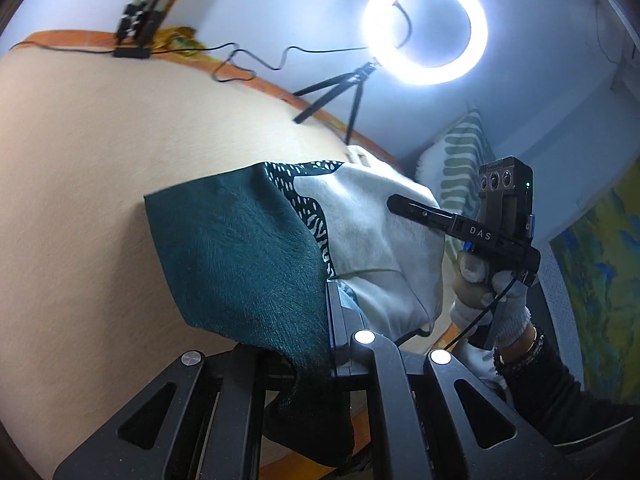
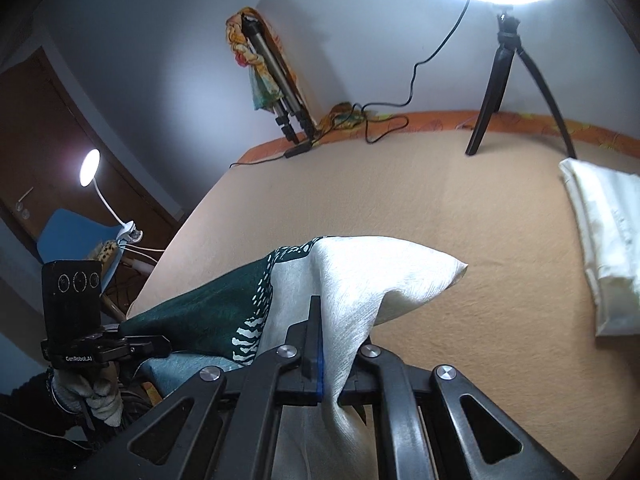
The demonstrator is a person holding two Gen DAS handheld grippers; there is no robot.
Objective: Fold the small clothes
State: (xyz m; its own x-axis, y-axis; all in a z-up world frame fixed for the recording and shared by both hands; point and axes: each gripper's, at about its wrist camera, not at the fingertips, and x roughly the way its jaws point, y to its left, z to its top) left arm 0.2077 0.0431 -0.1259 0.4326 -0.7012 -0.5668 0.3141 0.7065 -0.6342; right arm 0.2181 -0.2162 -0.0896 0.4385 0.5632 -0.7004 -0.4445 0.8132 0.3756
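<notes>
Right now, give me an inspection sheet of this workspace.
Surface: peach bed cover, orange border at the far edge.
Job's things: green-and-white cloth, lifted by both grippers; folded white cloth lying apart.
Clutter: ring light on tripod, folded tripod.
Grippers: left gripper and right gripper both clamp the cloth.
Cables: black cable along the far edge.
Surroundings: desk lamp, door, striped pillow.

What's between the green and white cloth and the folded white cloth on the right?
Bare beige bed surface, seen in the right wrist view, separates the green and white cloth from the folded white cloth.
</notes>
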